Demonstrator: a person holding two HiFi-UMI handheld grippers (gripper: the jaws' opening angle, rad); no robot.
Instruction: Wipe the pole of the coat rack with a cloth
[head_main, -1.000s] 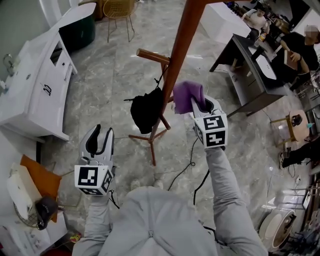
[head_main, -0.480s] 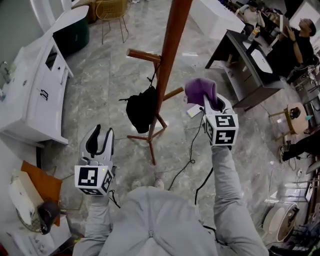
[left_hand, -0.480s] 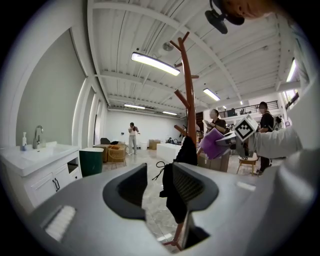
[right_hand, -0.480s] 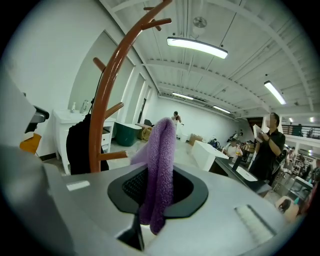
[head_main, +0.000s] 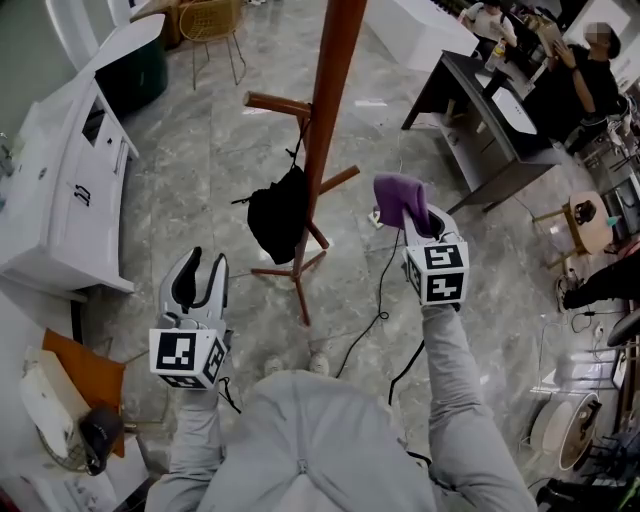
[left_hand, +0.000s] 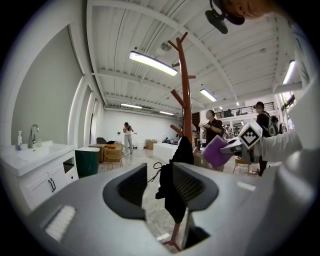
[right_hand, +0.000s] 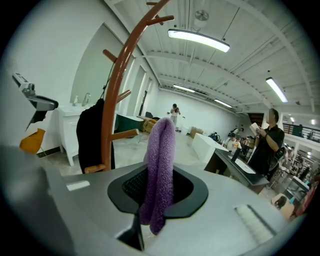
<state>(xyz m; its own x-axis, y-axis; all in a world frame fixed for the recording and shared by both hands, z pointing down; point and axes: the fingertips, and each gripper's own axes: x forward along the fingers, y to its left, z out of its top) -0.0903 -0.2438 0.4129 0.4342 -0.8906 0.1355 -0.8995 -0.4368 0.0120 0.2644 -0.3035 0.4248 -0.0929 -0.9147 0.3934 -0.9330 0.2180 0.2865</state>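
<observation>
Purple terry cloth (head_main: 398, 195) pinched upright in right gripper (head_main: 425, 218), jaws closed on its fold, bunched top left free as a wiping pad. Held near brown wooden coat rack pole (head_main: 325, 120), to its right, not touching. Left gripper (head_main: 203, 275) jaws apart, empty, kept low and clear of rack. Black bag (head_main: 275, 215) on lower peg, probably blocks wiping there.

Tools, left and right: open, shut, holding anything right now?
Left tool: open, nothing between its jaws.
Right tool: shut on the purple cloth.
</observation>
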